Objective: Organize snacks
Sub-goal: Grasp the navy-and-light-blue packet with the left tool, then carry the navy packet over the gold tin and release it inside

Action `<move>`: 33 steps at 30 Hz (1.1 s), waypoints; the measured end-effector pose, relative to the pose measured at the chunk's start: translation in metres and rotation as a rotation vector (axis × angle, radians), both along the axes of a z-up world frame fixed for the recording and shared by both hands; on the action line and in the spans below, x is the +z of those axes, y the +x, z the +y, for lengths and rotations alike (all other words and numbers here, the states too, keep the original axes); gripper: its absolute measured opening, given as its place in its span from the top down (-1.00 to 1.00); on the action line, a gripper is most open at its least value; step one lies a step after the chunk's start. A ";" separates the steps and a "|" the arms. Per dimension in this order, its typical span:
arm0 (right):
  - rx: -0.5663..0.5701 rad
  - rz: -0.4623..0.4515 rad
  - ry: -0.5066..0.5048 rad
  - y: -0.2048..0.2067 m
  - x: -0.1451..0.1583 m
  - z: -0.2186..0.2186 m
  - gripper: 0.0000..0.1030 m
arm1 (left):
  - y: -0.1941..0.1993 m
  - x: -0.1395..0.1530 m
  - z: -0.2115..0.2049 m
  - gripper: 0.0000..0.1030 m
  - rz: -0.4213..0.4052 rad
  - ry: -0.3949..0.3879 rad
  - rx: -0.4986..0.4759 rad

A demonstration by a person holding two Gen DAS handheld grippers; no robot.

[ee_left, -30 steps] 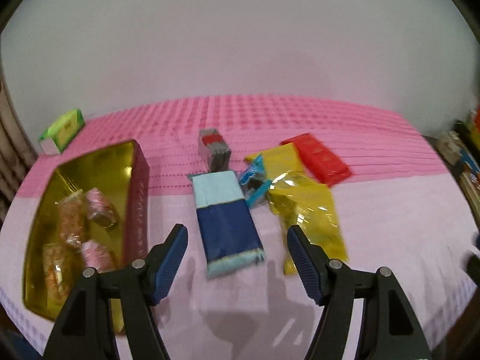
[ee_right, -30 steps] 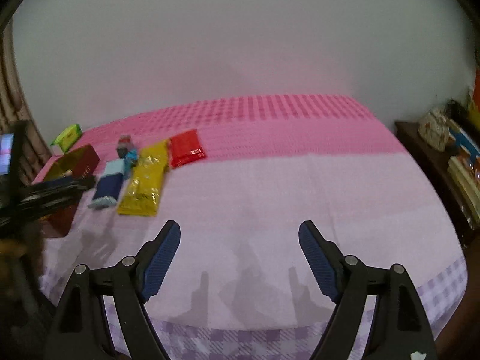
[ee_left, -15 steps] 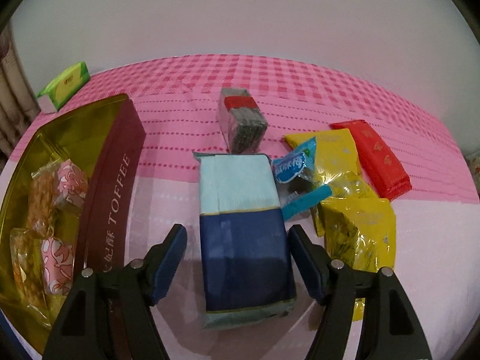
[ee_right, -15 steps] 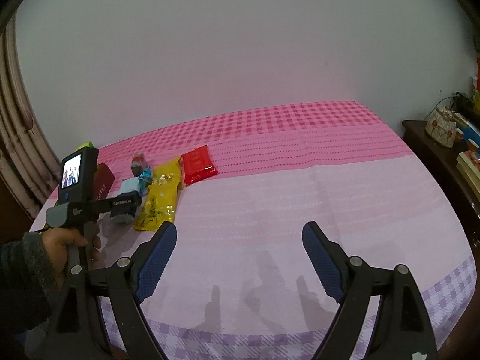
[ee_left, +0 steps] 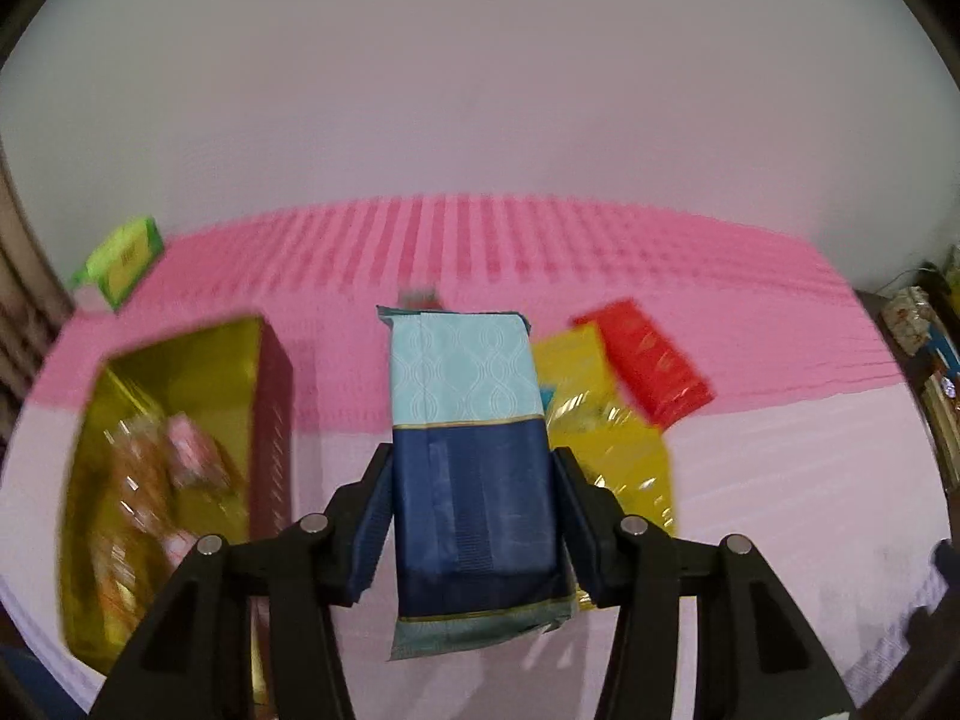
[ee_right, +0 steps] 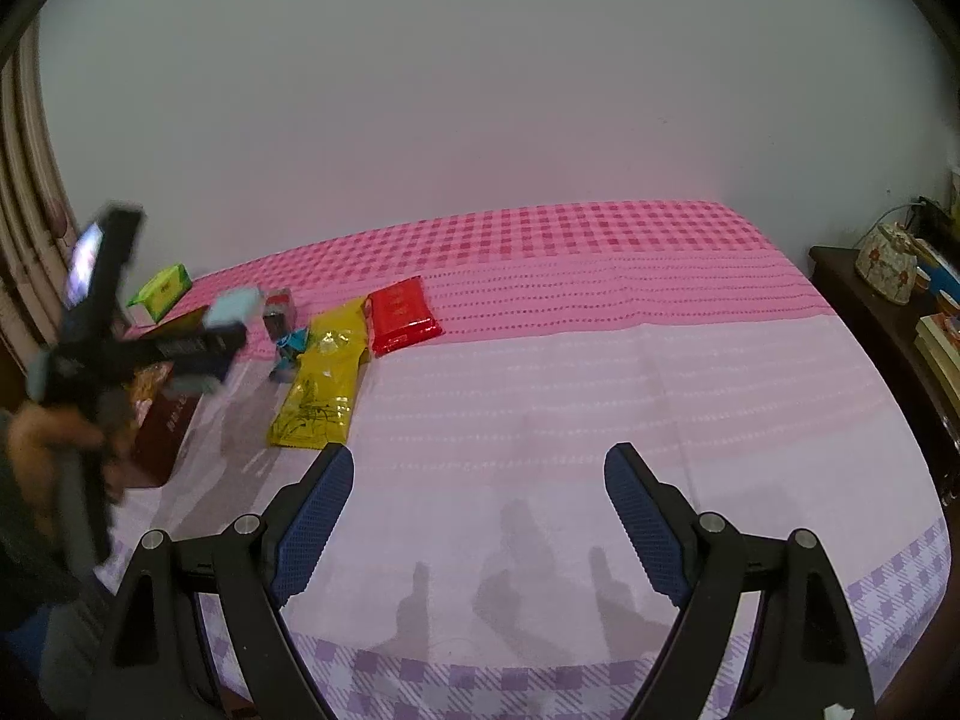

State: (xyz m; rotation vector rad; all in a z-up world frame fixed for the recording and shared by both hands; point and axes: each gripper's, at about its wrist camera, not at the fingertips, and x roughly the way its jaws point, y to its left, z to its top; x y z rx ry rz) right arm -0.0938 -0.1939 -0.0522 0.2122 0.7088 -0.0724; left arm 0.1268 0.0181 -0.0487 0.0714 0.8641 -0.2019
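The blue snack packet [ee_left: 471,468] fills the left wrist view's centre, clamped at its dark lower half by the left gripper [ee_left: 474,531], whose jaws have just closed onto it from either side; half a second back it lay flat on the bed. The gold toffee tin [ee_left: 174,396], at 9 o'clock, seems its destination. In the right wrist view the packet [ee_right: 207,339] hangs lifted at 9 o'clock above that tin, while the right gripper [ee_right: 480,519] waits wide open and empty over the bedspread [ee_right: 600,396].
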 end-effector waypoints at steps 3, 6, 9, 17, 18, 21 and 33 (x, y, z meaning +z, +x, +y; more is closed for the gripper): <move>0.002 0.003 0.010 0.000 -0.001 0.000 -0.62 | 0.000 0.035 0.000 0.00 -0.051 -0.017 -0.009; 0.000 0.011 0.022 0.000 -0.003 -0.002 -0.62 | 0.001 0.066 0.001 0.00 -0.099 -0.034 -0.010; -0.001 0.014 0.023 -0.001 -0.003 -0.002 -0.63 | 0.002 0.099 0.003 0.00 -0.153 -0.034 -0.006; -0.002 0.011 0.036 -0.001 -0.001 -0.003 -0.63 | -0.001 0.159 0.021 0.00 -0.243 -0.036 0.025; -0.001 0.011 0.036 -0.001 -0.001 -0.003 -0.63 | -0.001 0.164 0.025 0.00 -0.249 -0.034 0.032; 0.000 0.010 0.040 -0.002 0.000 -0.004 -0.63 | -0.001 0.170 0.039 0.00 -0.251 -0.026 0.057; 0.002 0.020 0.057 -0.002 0.000 -0.004 -0.65 | 0.005 0.173 0.120 0.00 -0.240 -0.010 0.197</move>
